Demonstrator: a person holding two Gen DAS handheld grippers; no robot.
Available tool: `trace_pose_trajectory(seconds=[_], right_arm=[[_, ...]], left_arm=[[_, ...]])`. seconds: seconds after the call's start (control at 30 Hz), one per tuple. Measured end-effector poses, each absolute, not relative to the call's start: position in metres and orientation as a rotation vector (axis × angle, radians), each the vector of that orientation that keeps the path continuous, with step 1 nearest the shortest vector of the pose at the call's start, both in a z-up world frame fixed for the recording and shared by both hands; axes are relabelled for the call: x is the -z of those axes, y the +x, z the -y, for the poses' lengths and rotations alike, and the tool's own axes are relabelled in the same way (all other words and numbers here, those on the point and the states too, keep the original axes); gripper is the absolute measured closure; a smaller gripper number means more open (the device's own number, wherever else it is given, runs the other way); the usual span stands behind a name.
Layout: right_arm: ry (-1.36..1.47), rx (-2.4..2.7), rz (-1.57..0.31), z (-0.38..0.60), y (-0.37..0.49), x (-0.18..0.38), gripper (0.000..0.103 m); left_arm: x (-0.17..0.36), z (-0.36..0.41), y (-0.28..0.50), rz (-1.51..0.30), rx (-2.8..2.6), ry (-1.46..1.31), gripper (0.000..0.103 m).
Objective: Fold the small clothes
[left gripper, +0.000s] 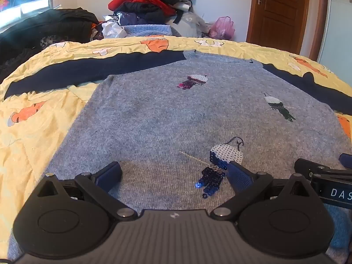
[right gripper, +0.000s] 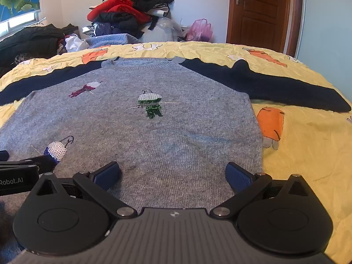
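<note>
A small grey knit sweater (left gripper: 167,114) (right gripper: 136,129) with navy sleeves and sequin figures lies flat, front up, on the yellow bedspread (left gripper: 33,132) (right gripper: 308,154). Both sleeves are spread out sideways, the left sleeve (left gripper: 72,70) and the right sleeve (right gripper: 275,85). My left gripper (left gripper: 173,176) hovers open over the sweater's lower left part, beside a blue sequin figure (left gripper: 220,165). Over the lower right part my right gripper (right gripper: 173,176) hangs open, with nothing between its blue pads (right gripper: 238,177). Each gripper's body shows at the edge of the other's view.
A tall heap of red, black and blue clothes (left gripper: 149,4) (right gripper: 129,13) stands behind the bed. Dark garments (left gripper: 44,28) lie at the back left under a window. A pink bag (left gripper: 222,27) and a wooden door (right gripper: 261,11) are at the back right.
</note>
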State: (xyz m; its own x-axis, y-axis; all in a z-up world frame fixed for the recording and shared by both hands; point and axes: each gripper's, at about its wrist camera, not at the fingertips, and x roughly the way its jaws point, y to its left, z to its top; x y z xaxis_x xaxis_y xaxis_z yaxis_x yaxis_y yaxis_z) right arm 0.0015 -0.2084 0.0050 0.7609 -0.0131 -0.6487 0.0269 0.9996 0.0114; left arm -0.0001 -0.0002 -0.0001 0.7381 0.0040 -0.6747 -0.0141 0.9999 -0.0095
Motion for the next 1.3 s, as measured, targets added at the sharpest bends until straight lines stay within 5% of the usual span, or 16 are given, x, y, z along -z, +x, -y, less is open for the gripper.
trace_pose_trajectory(seconds=[1.3], right_arm=[[0.014,0.029,-0.705,0.2075,0.0021,-0.0047,0.000]], left_arm=[[0.0000,0.0010,-0.0025,-0.730,-0.015,-0.014,0.000]])
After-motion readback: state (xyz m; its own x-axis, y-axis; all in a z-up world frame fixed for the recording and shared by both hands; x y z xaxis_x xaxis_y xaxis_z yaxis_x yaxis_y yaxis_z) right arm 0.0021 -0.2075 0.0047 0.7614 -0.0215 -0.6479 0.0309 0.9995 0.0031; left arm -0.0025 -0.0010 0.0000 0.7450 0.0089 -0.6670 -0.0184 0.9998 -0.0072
